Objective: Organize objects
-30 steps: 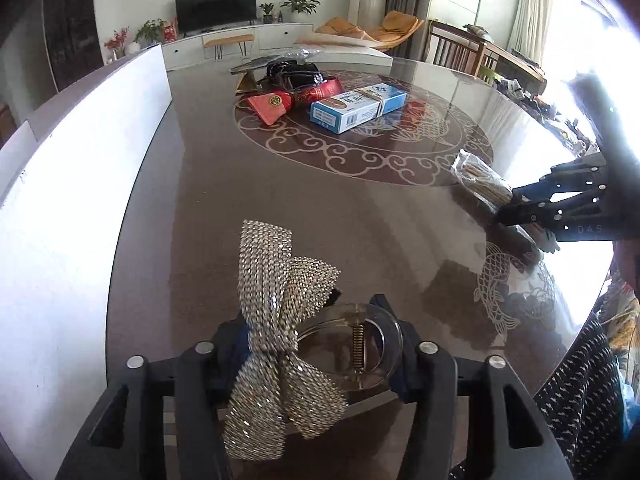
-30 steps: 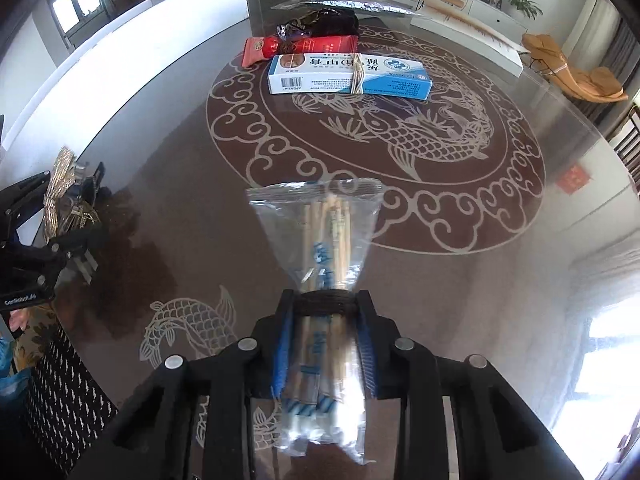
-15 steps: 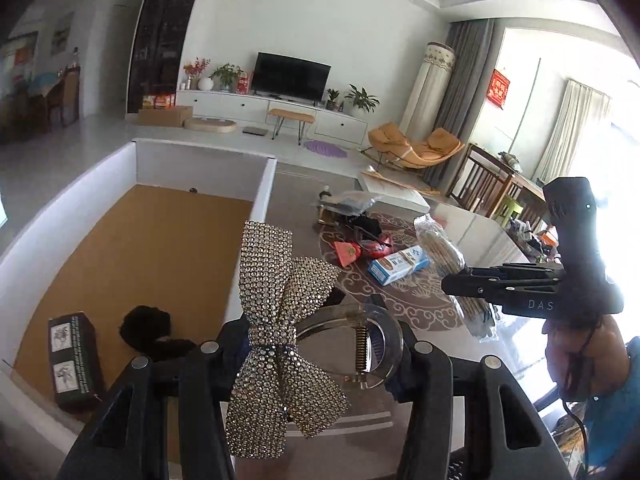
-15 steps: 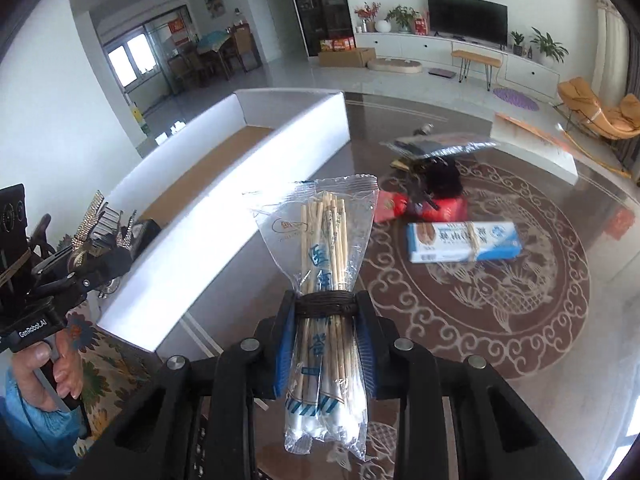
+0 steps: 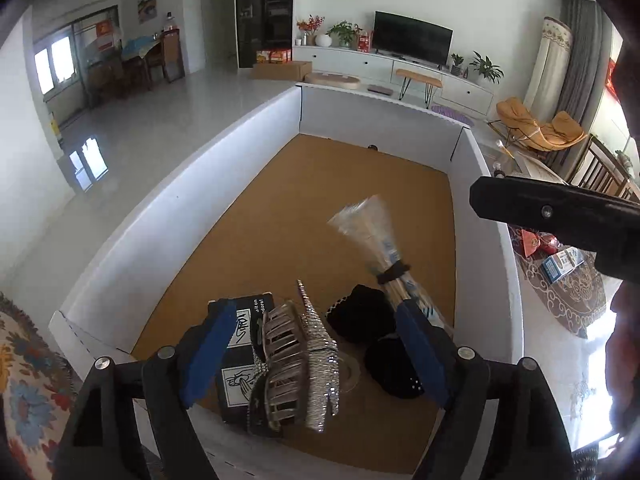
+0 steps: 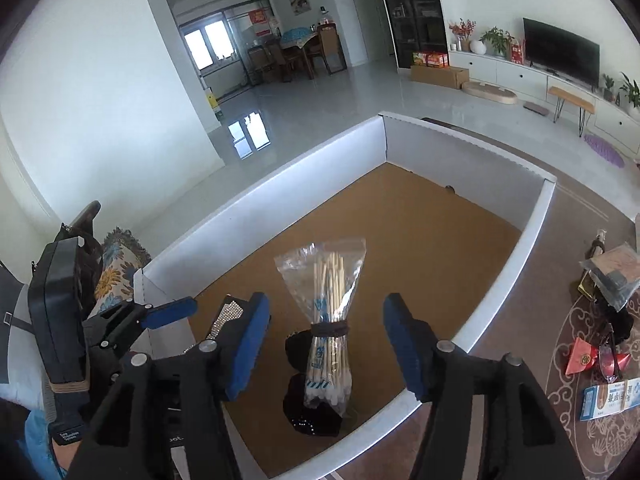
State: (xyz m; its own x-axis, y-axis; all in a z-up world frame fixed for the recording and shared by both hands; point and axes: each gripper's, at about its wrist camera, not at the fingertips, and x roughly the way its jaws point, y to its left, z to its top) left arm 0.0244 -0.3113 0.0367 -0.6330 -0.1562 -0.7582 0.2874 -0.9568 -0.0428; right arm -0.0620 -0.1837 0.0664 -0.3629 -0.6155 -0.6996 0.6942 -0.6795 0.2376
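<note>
A large white box [image 5: 192, 216] with a brown cardboard floor lies below both grippers. My left gripper [image 5: 316, 352] is open; the rhinestone bow hair clip [image 5: 296, 364] sits between its spread fingers, free of the pads, over the box. My right gripper [image 6: 326, 344] is open; the clear bag of chopsticks [image 6: 330, 328], tied with a black band, lies below it in the box on black items [image 6: 308, 412]. The bag also shows in the left wrist view [image 5: 380, 248].
A black printed carton [image 5: 240, 352] and black fabric pieces [image 5: 360, 312] lie in the box's near end. On the patterned table right of the box are a blue-white box [image 6: 612, 396], a red packet [image 6: 584, 360], sunglasses and a bagged item [image 6: 612, 272].
Both grippers moved from over the table to over the white box and opened. The chopstick bag and the bow clip have been let go above the box's near end.
</note>
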